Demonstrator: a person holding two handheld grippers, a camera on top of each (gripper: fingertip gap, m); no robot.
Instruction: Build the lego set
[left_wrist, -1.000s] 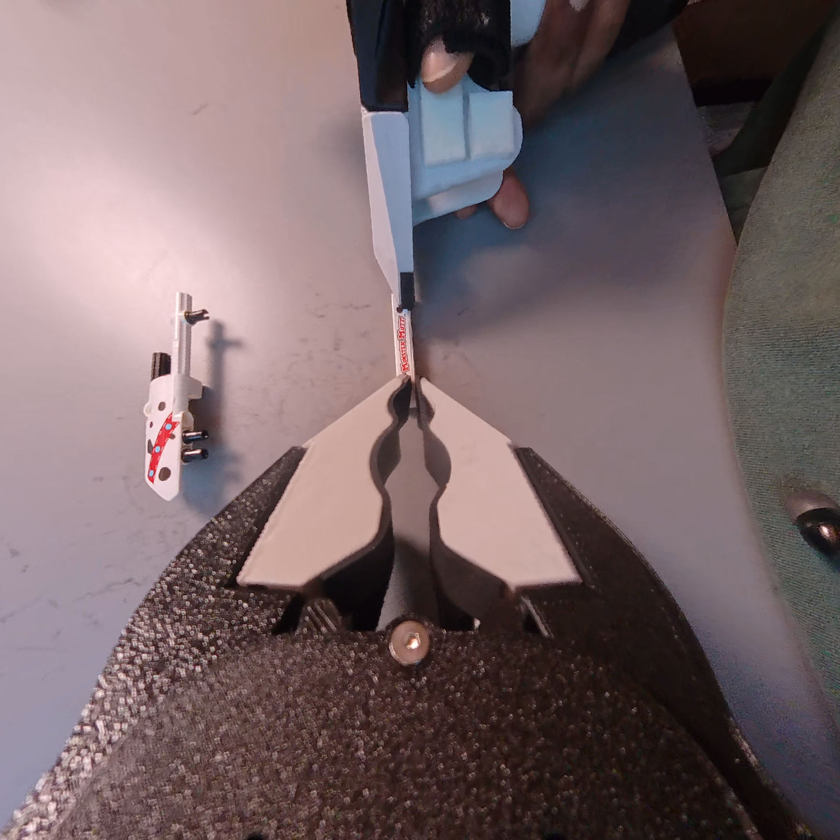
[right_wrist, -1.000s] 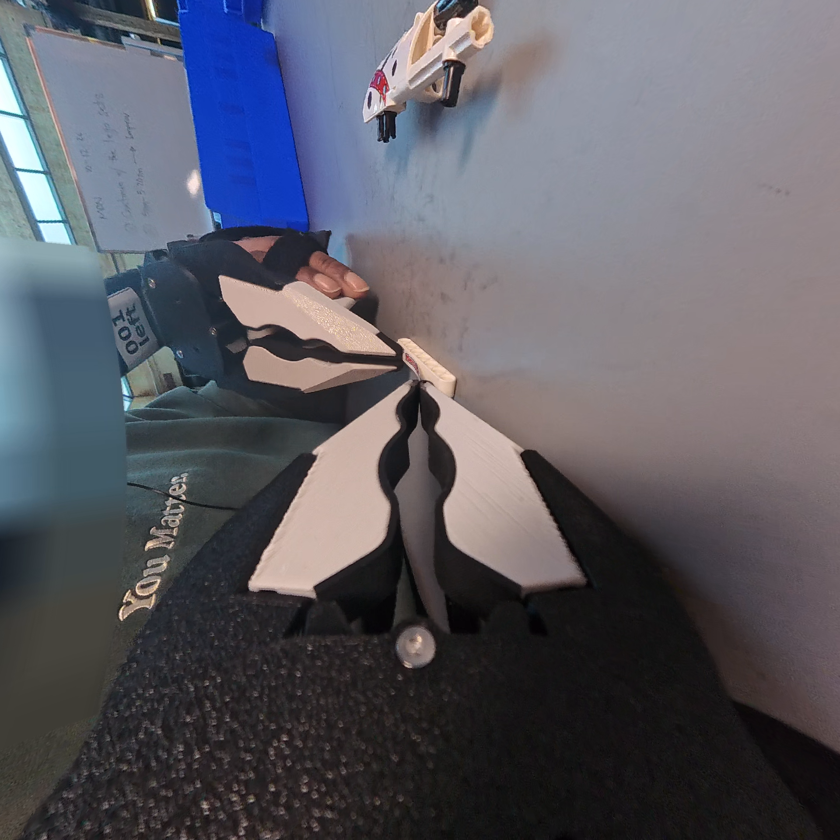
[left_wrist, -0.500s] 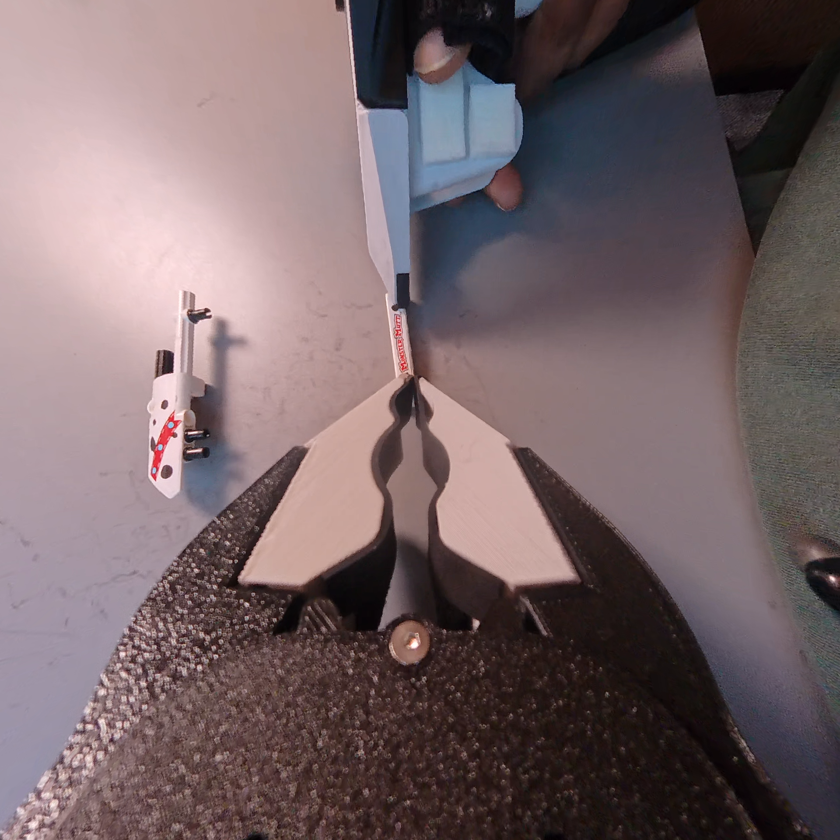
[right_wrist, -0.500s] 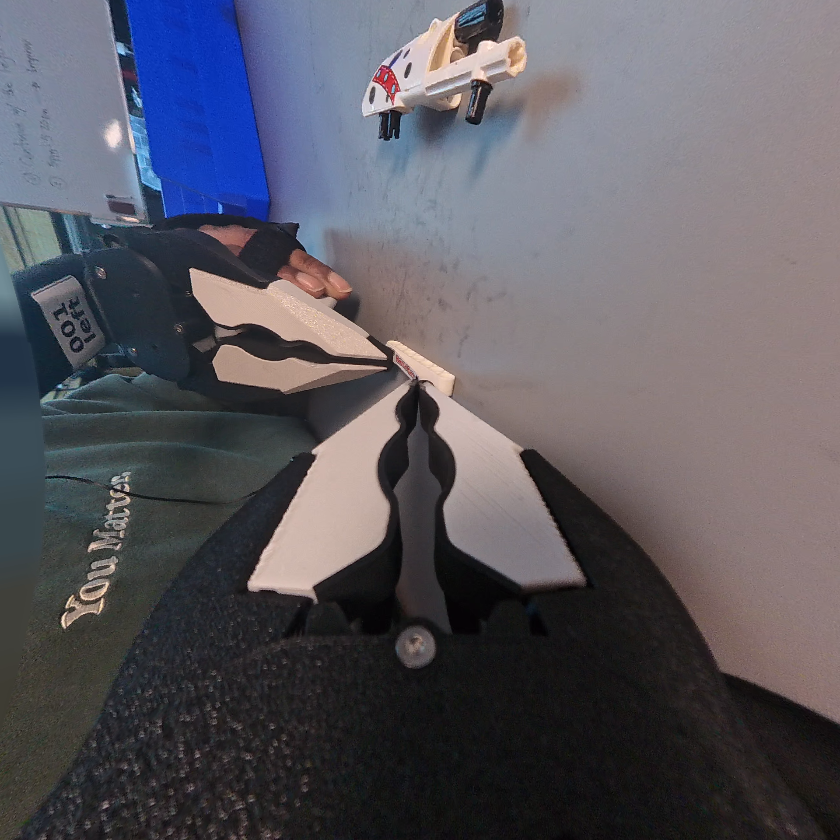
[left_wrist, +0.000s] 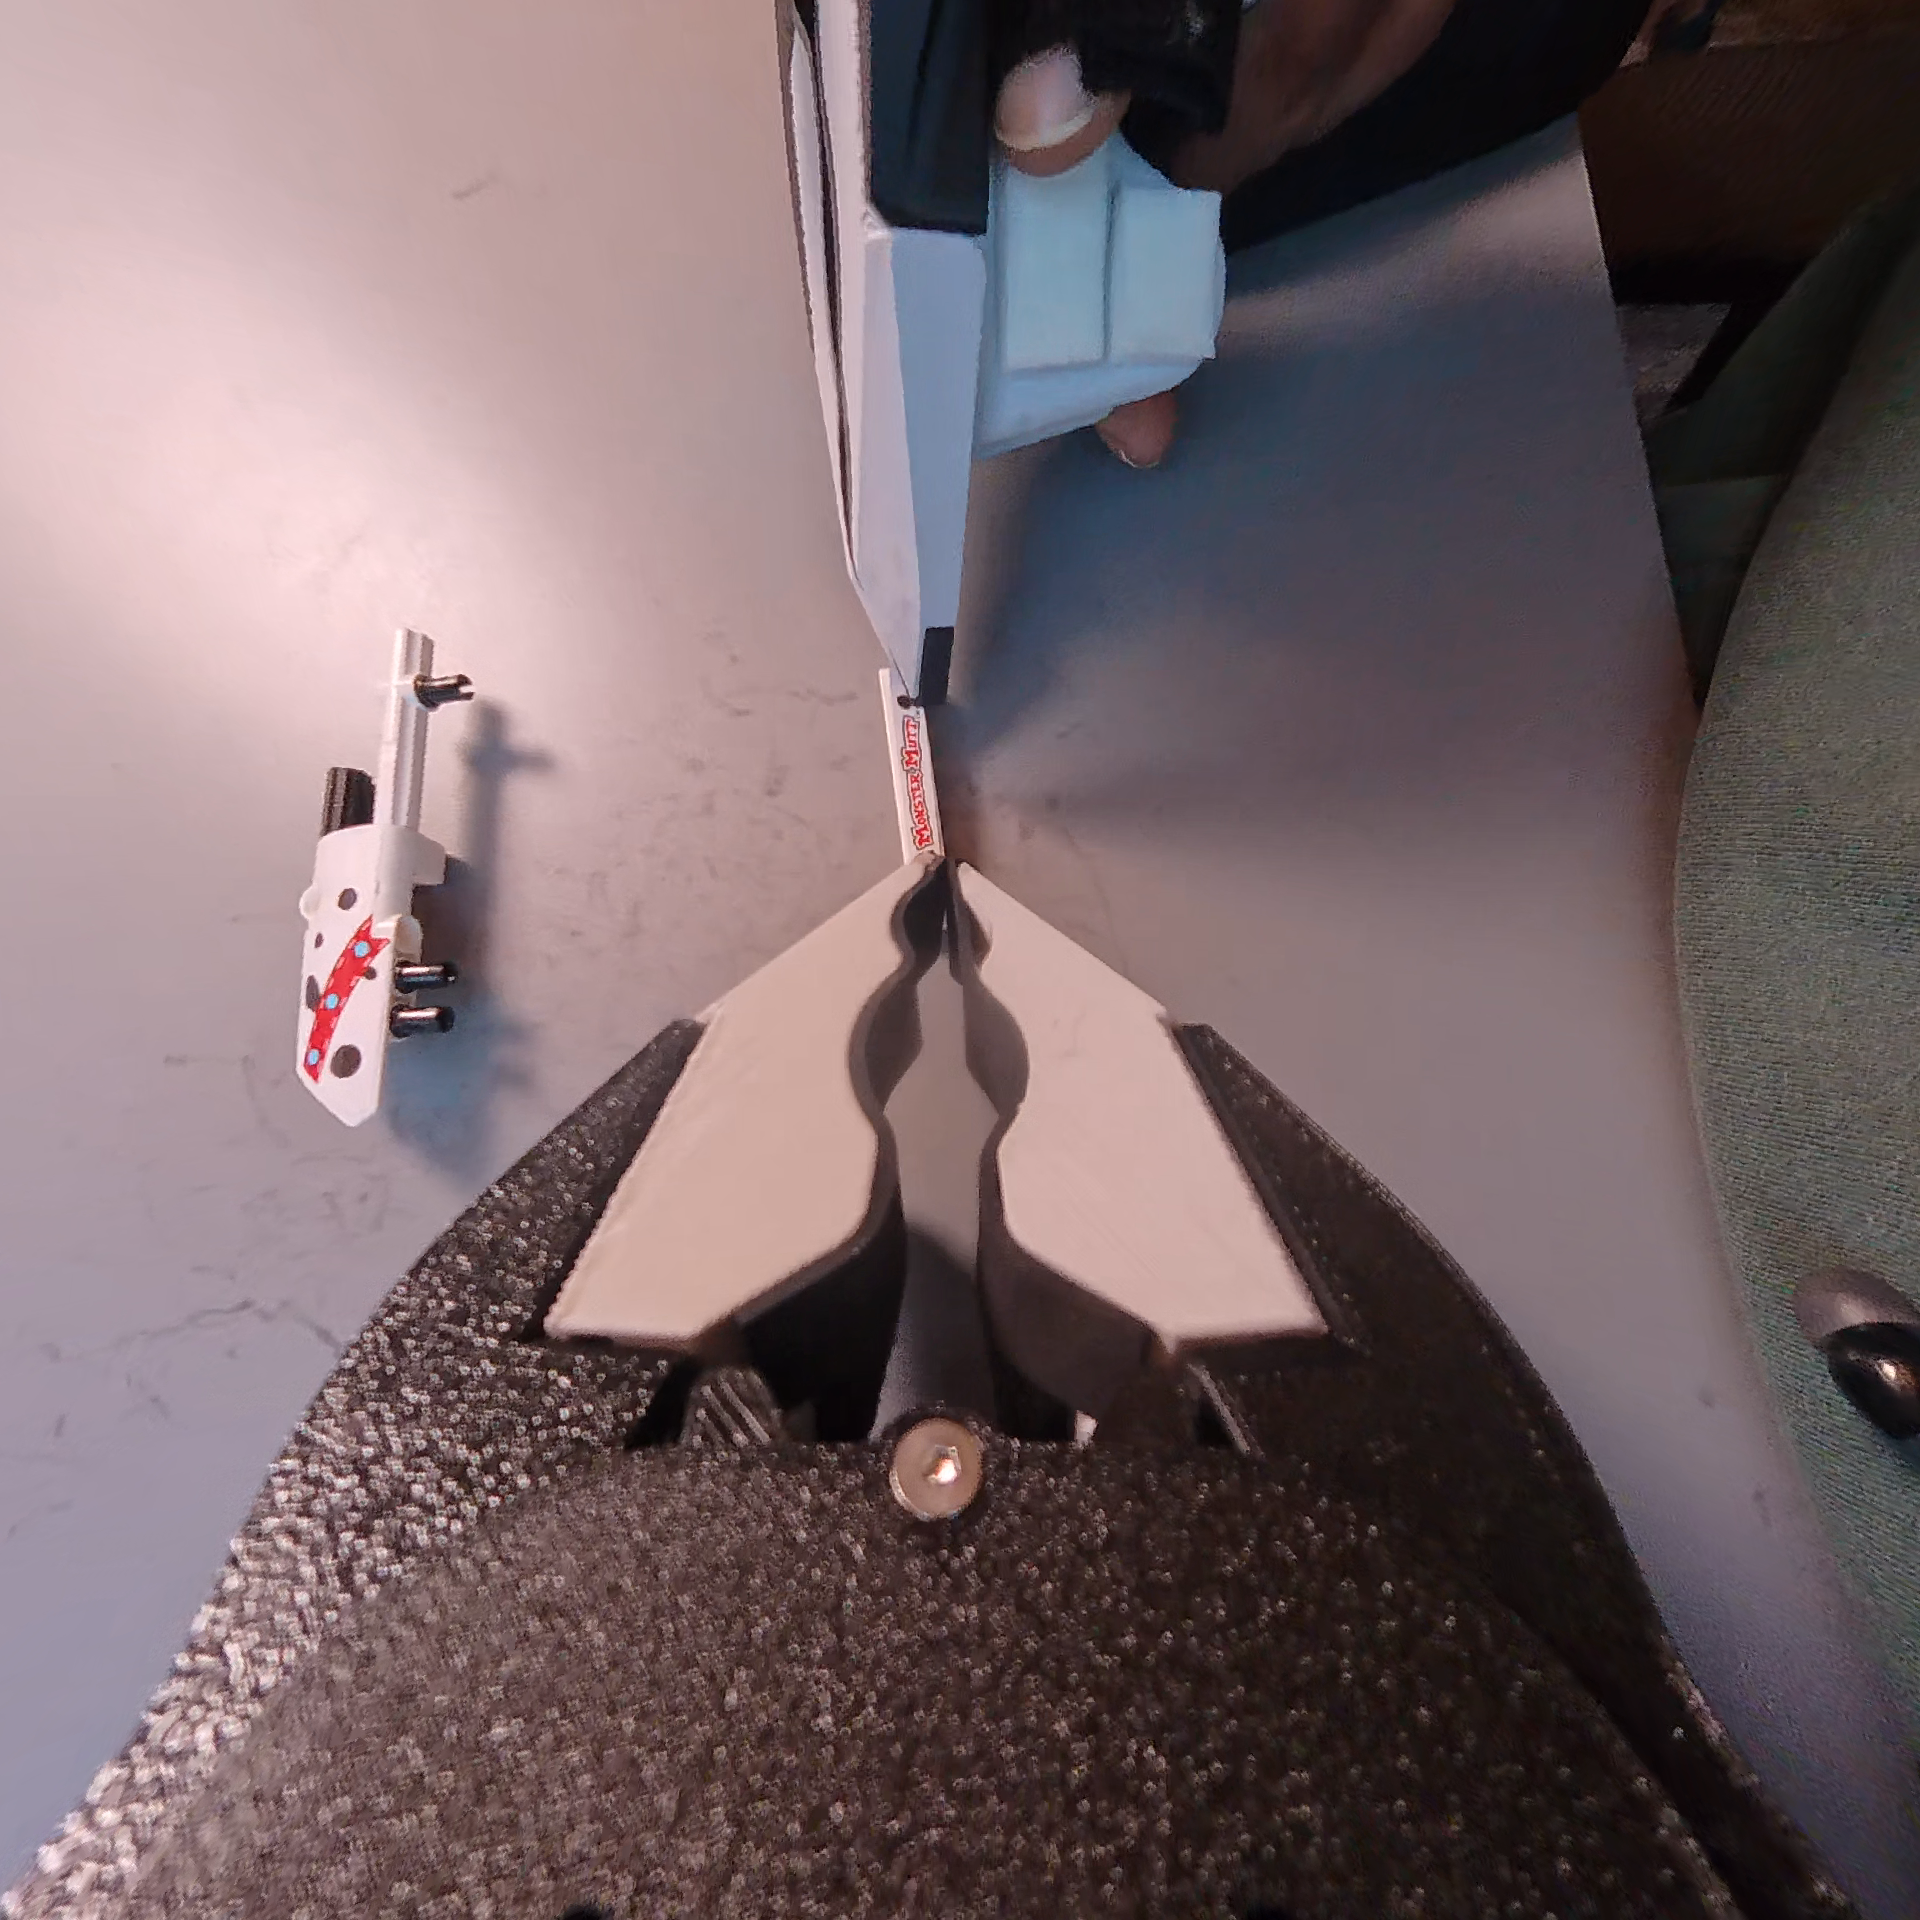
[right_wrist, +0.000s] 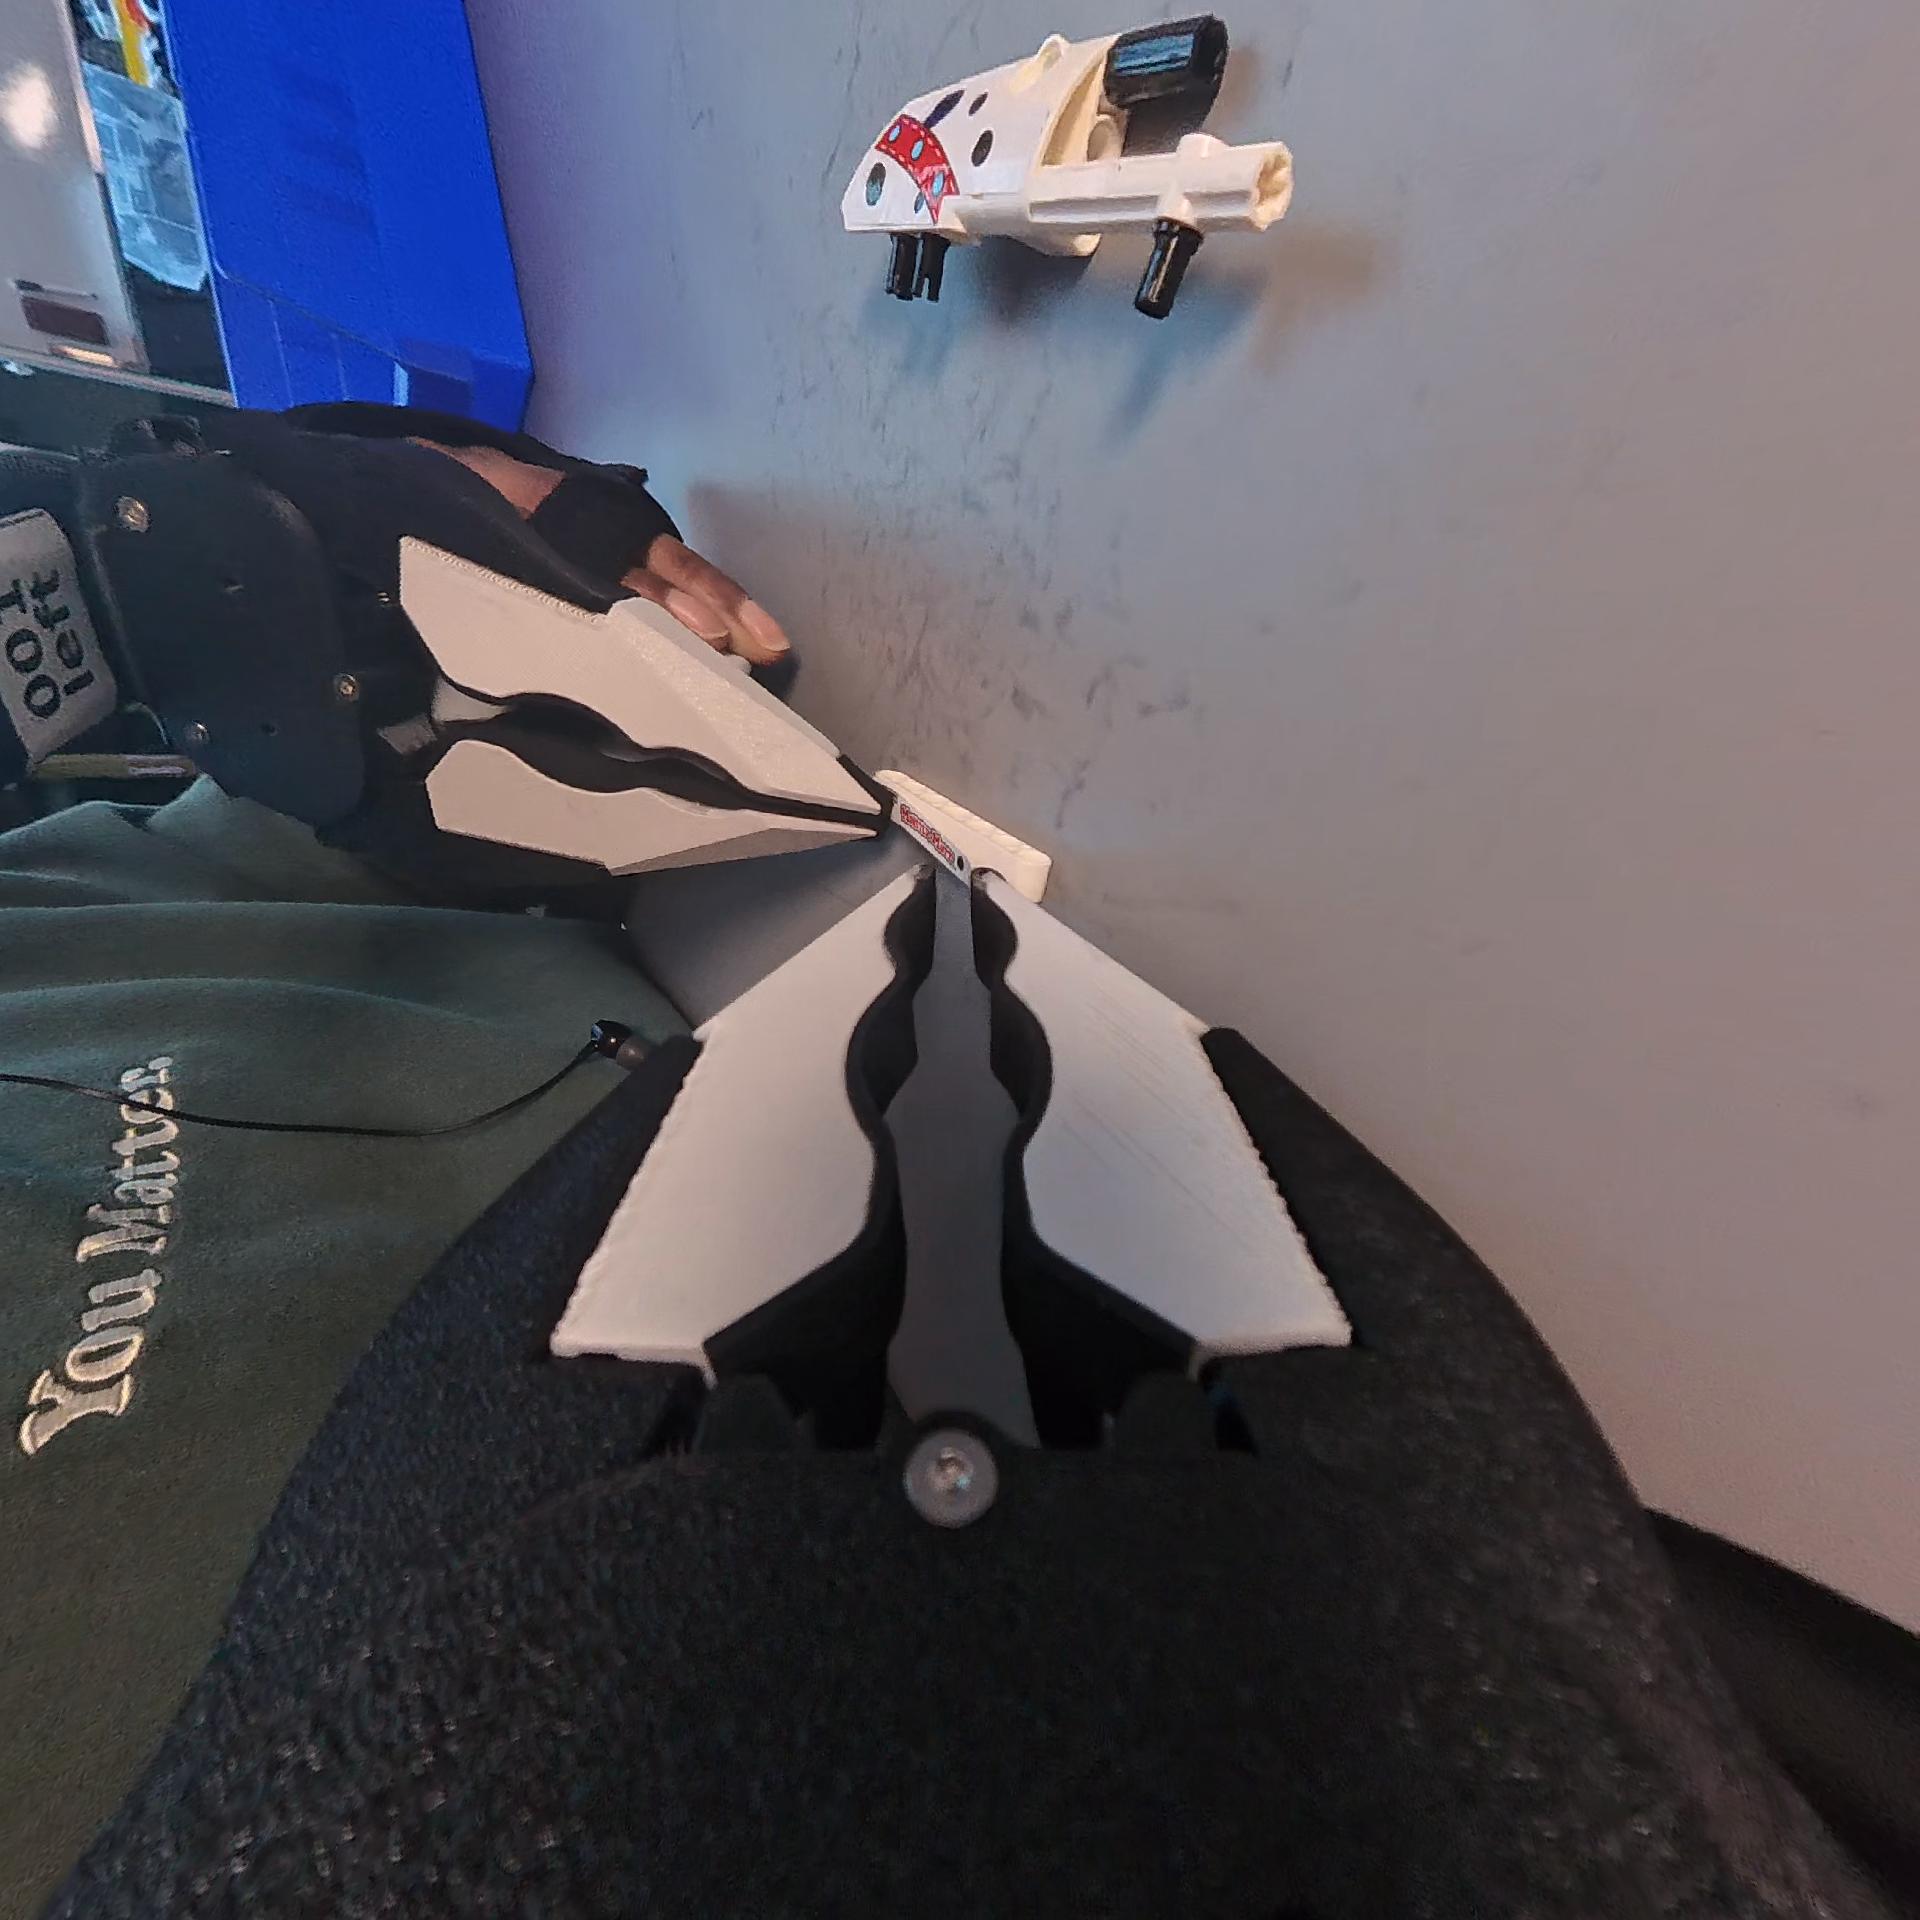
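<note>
Just ahead of the left gripper, in the left wrist view, a thin white strip stands on edge on a grey table. Red lettering runs along its near face. The left jaws are closed onto the strip's near end, their pale fingers meeting at the tips. At the strip's far end the right gripper comes in from the top of the view, seen edge-on; a bare fingertip and a black glove show on its handle. Well to the left of the jaws lies a white toy part on the table, with black spots, a red band with blue dots, and short black pins sticking out of its side. A green garment fills the right edge.

In the right wrist view, directly ahead of the right gripper, the same strip lies against the table, which runs up the right side of the tilted view. The right jaws are parted by a narrow gap with the strip's edge between the tips; whether they grip it I cannot tell. The left gripper reaches in from the left, jaws pinched on the strip's end, held by a hand in a black fingerless glove. A white tag with printing sits on its black body. Far above the jaws is the spotted part. A blue bin stands at upper left, and the green garment, with embroidered lettering, lies lower left with a thin black cable across it.
</note>
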